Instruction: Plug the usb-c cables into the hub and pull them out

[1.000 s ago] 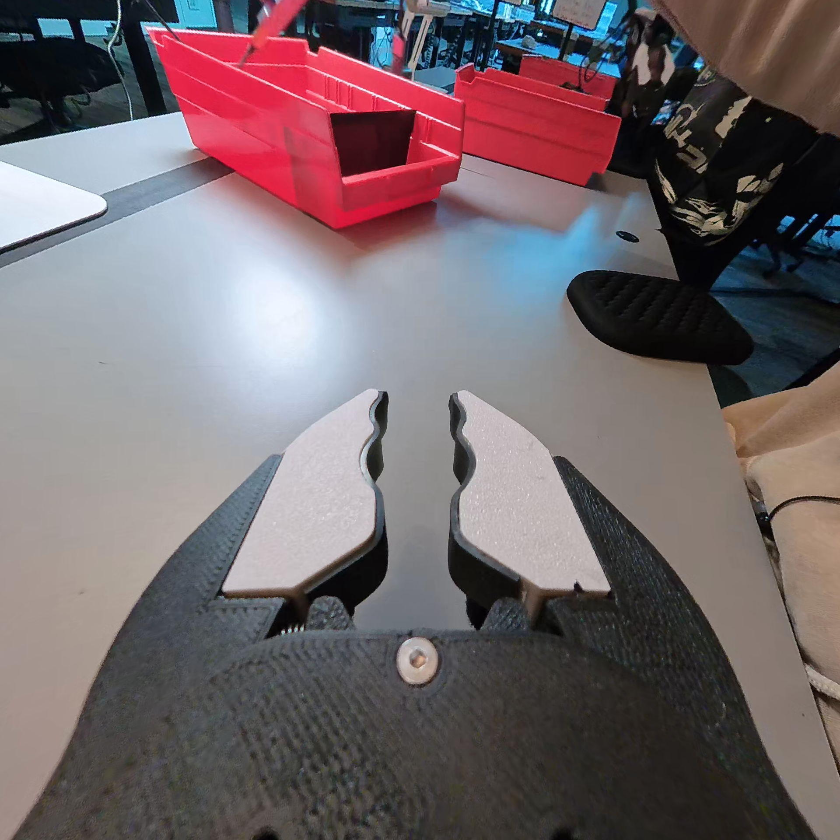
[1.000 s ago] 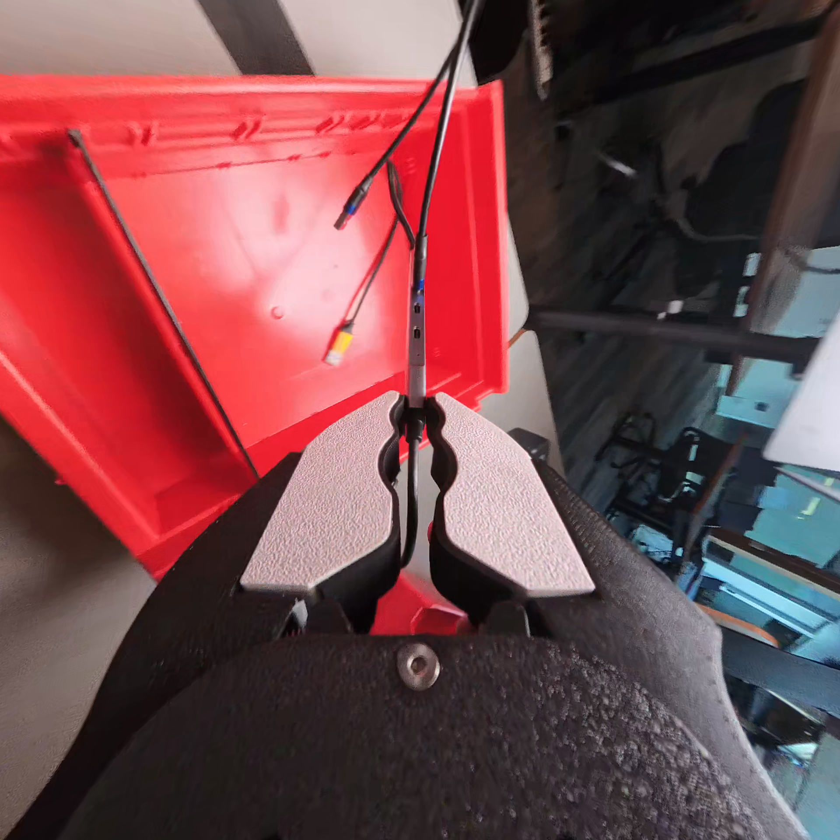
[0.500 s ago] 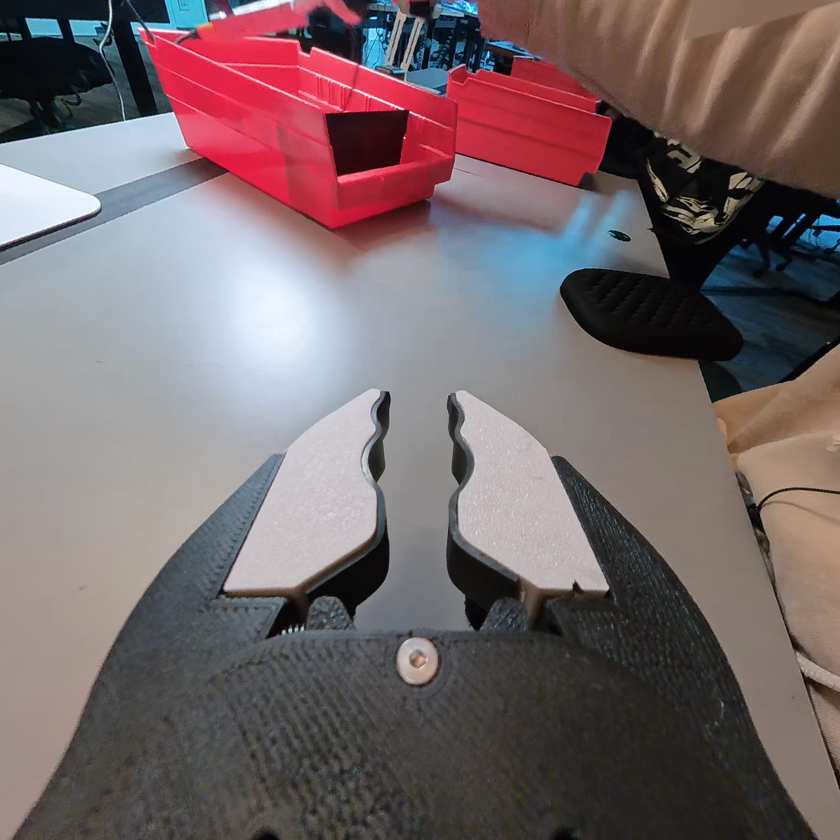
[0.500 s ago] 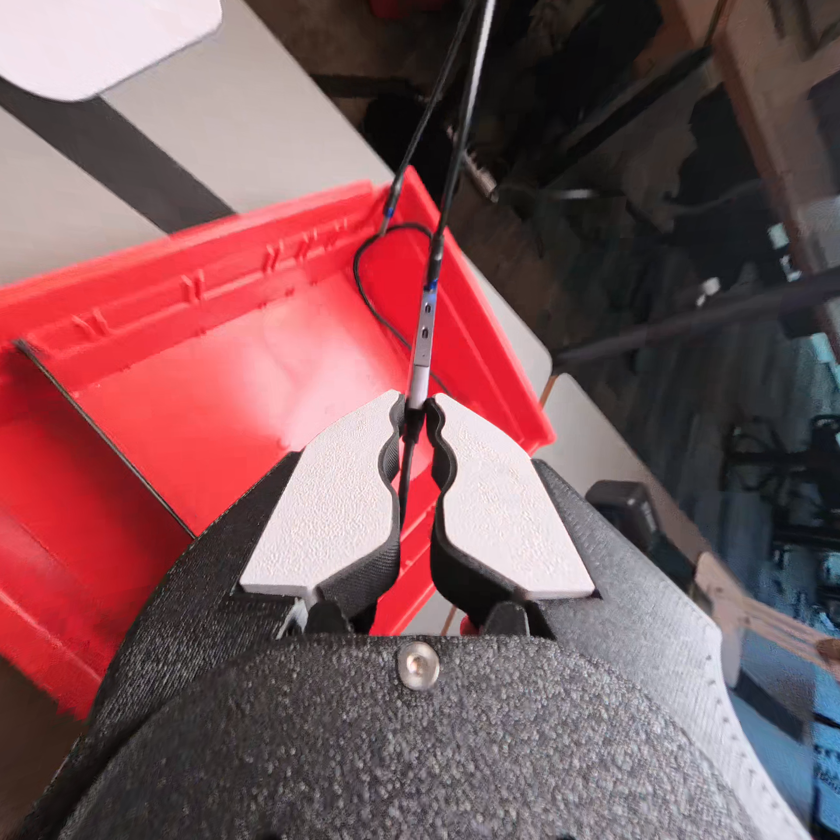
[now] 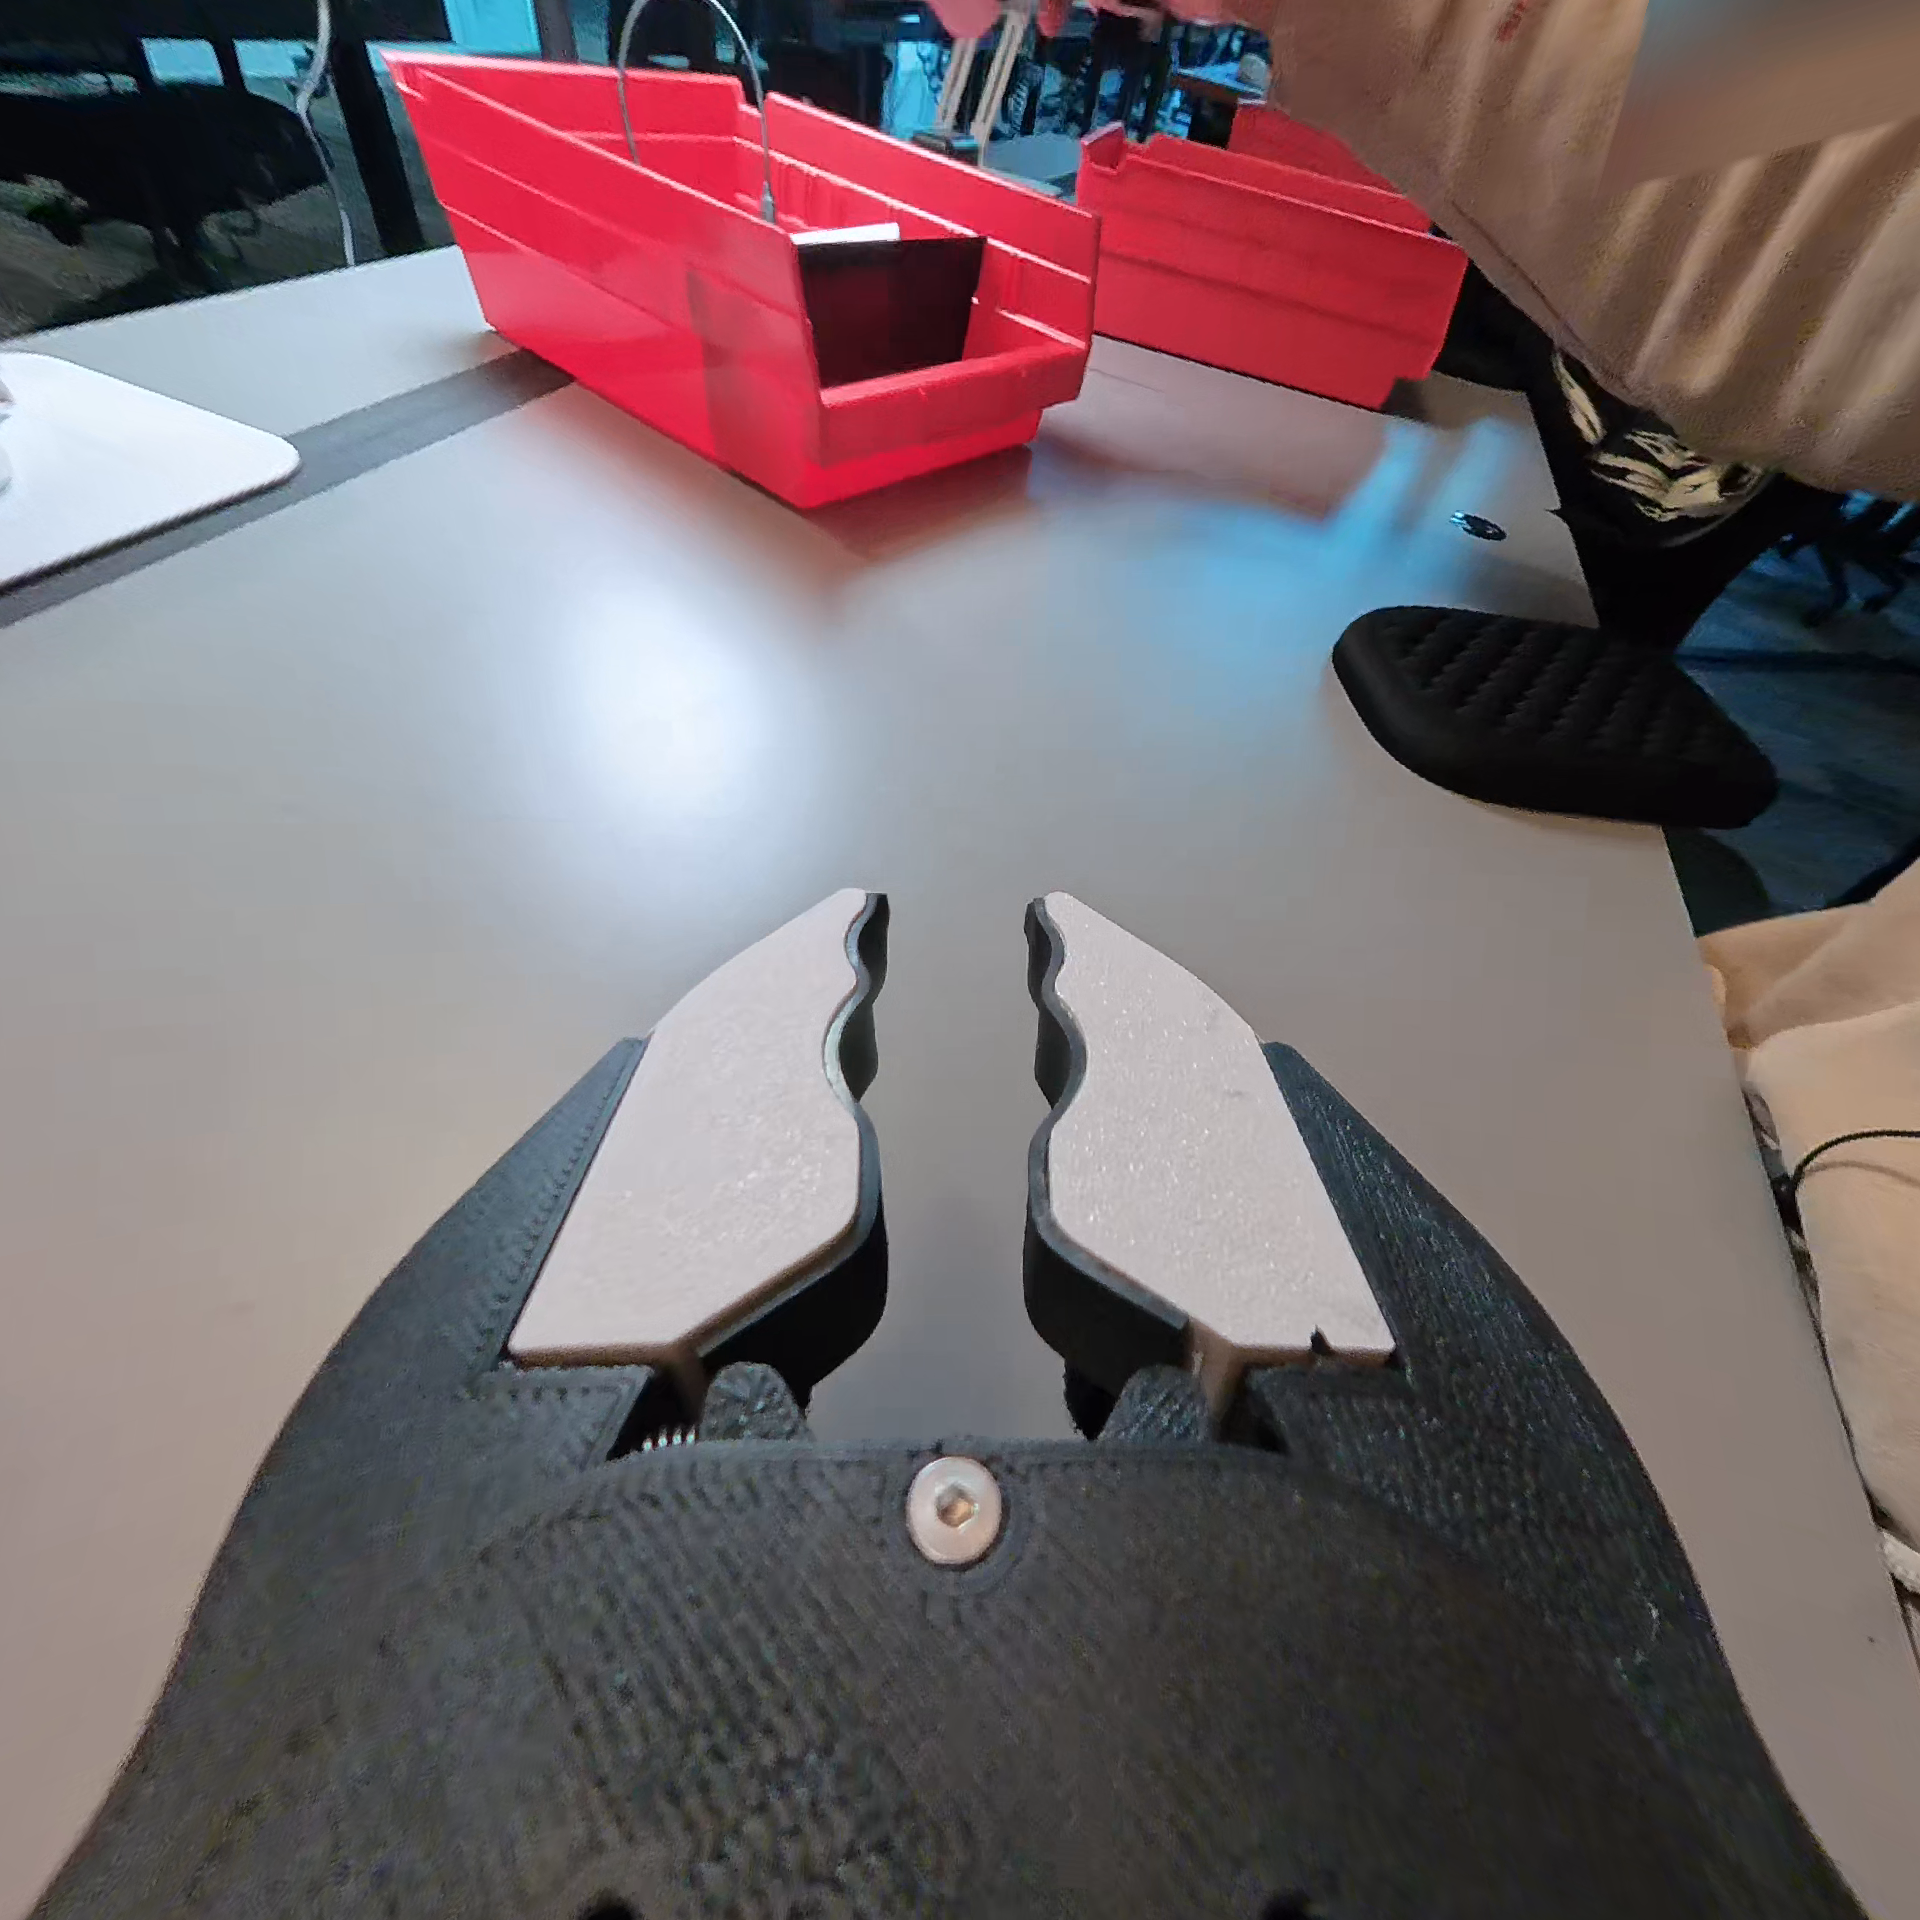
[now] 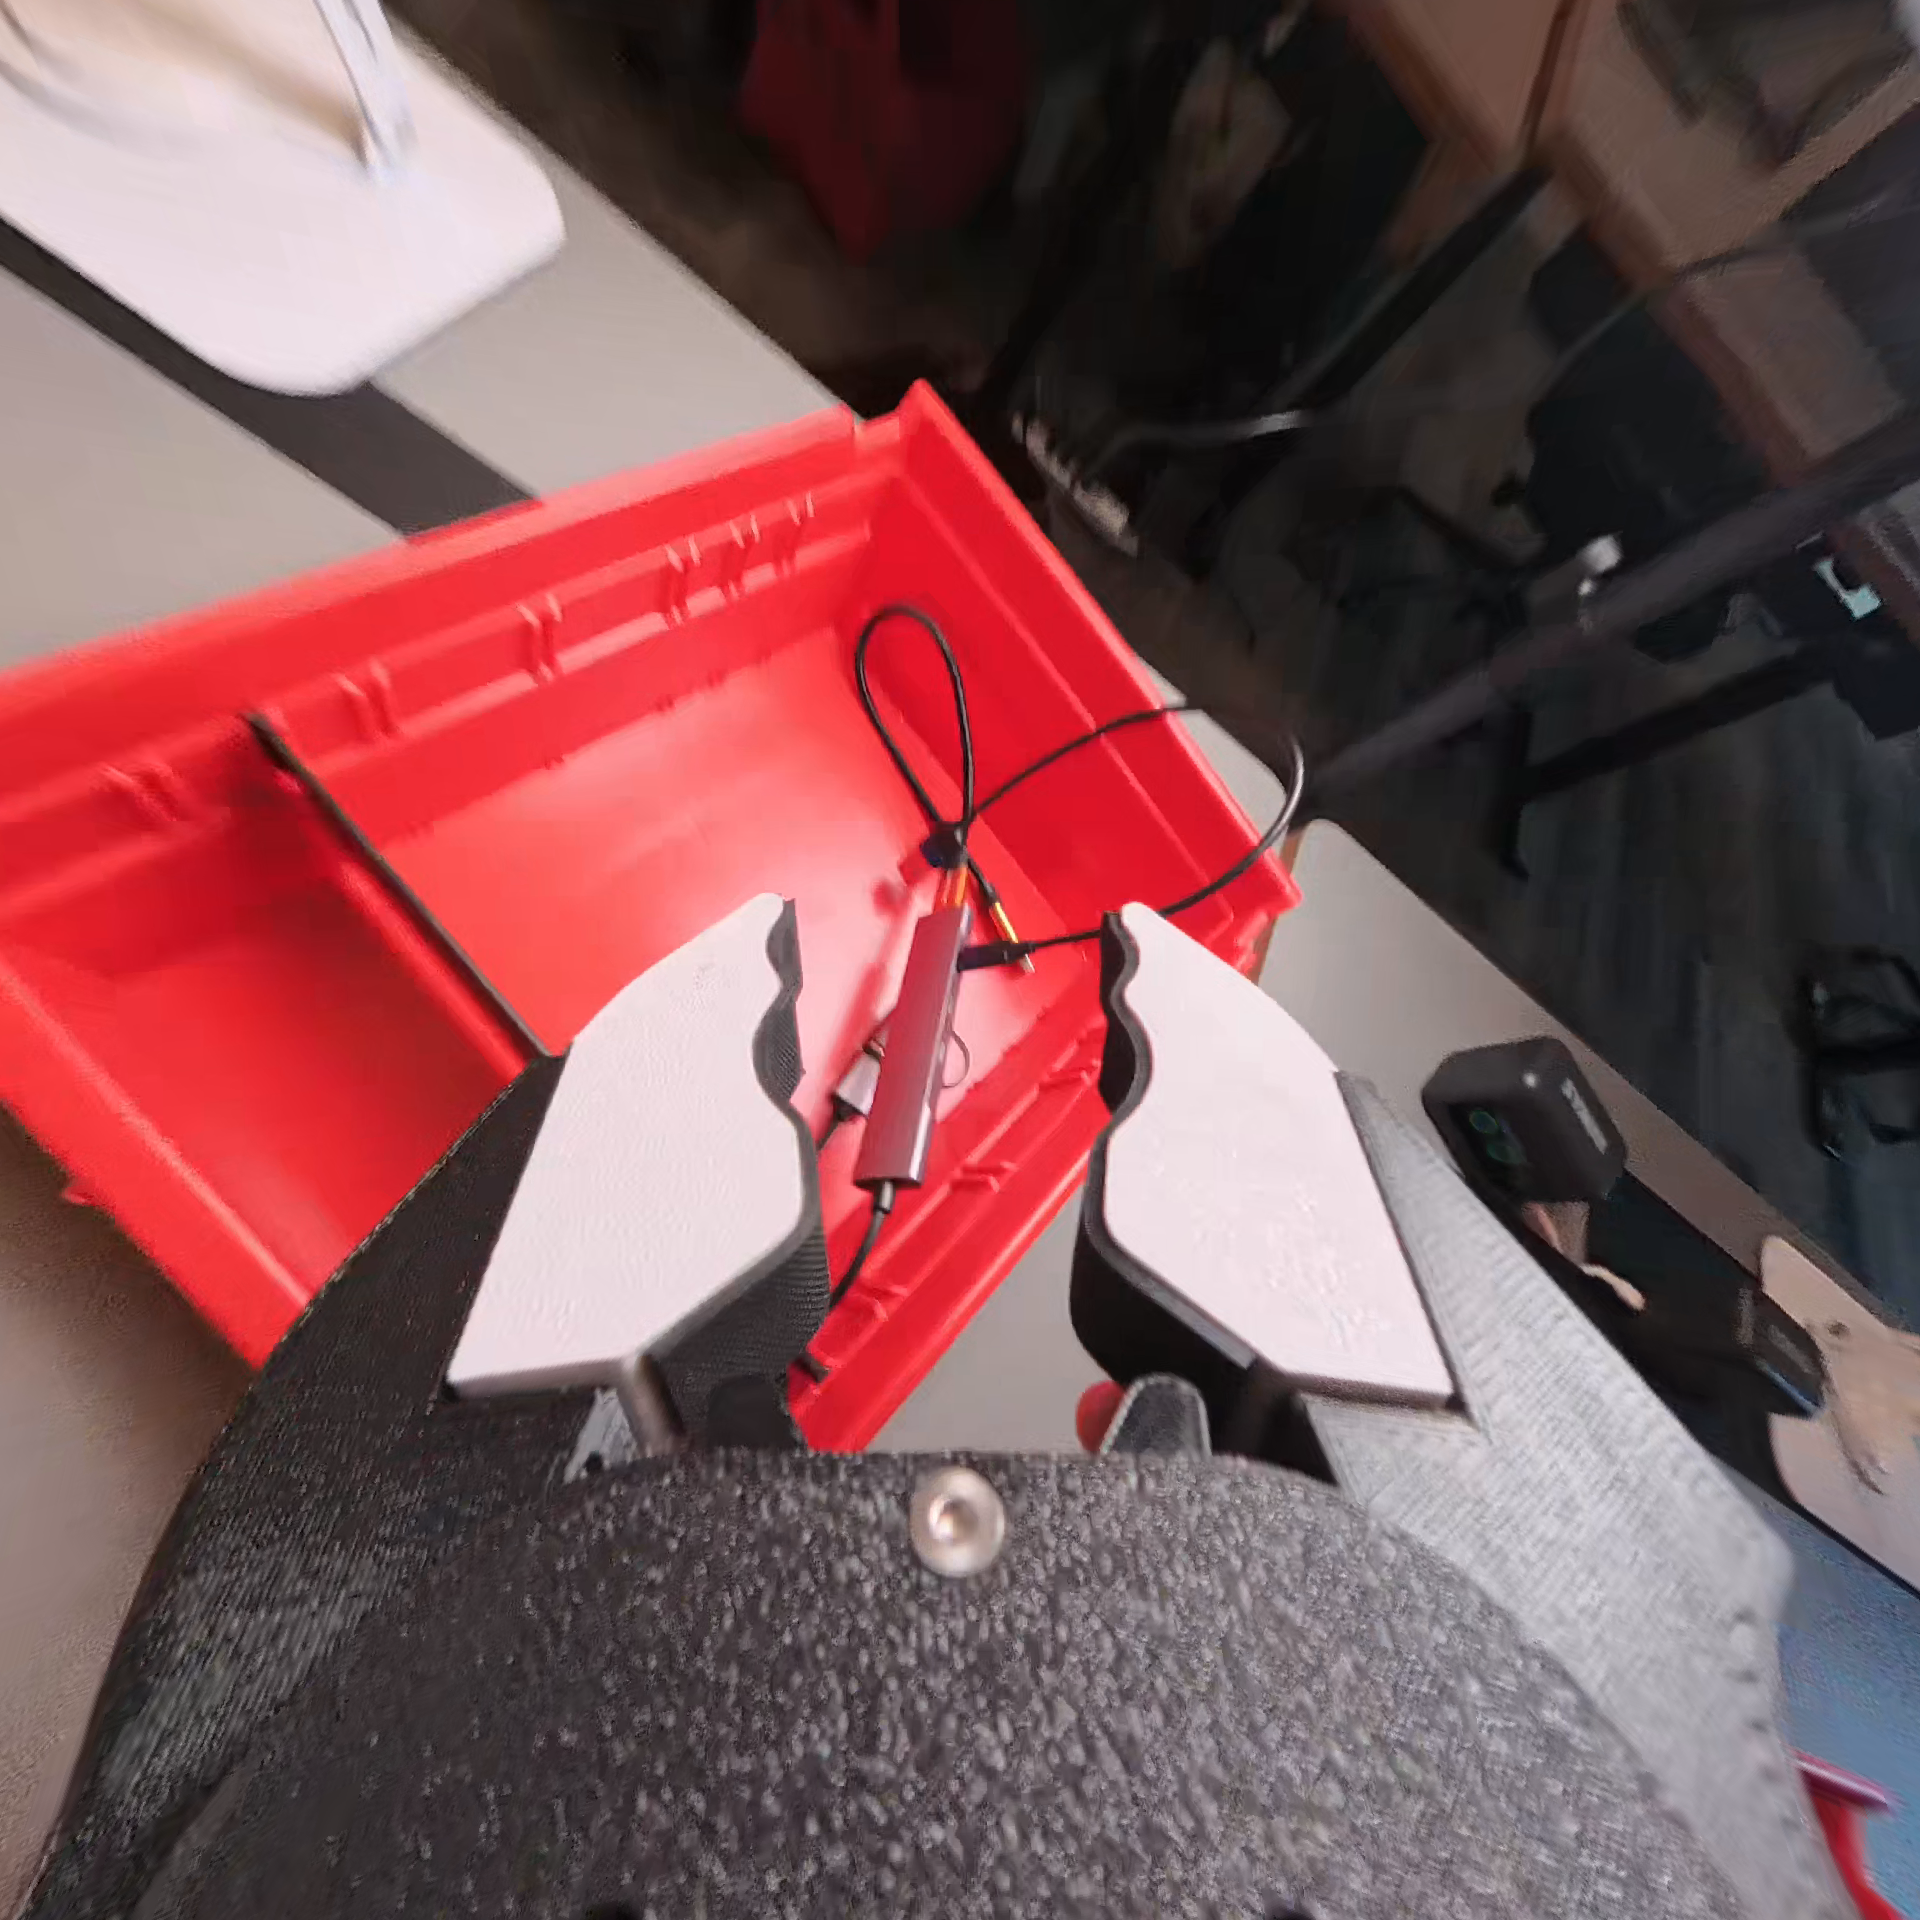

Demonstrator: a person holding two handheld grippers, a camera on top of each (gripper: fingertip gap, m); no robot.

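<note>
In the right wrist view a slim grey hub (image 6: 914, 1049) lies on the floor of a red bin (image 6: 582, 831), at its far end. Thin black cables (image 6: 961, 727) loop around it, and one arcs over the bin's rim (image 6: 1283, 821). My right gripper (image 6: 951, 920) hangs open and empty above the hub. My left gripper (image 5: 956, 904) is open and empty, low over the grey table (image 5: 520, 727), well short of the same red bin (image 5: 727, 301). A cable loop (image 5: 717, 62) sticks up out of that bin.
A second red bin (image 5: 1278, 270) stands behind the first. A black armrest pad (image 5: 1538, 717) overhangs the table's right edge, with a person's beige sleeve (image 5: 1662, 208) above it. A white flat pad (image 5: 114, 457) lies far left. A small black device (image 6: 1527, 1117) sits right of the bin. The grippers' ends are close to 50 cm from one another. From my right tips it is roughly 12 cm to the slim grey hub (image 6: 914, 1049); from my left, 50 cm.
My right gripper has opened and let go of the hub cable; the hub and cables have dropped into the red bin. My left gripper has stayed put.
</note>
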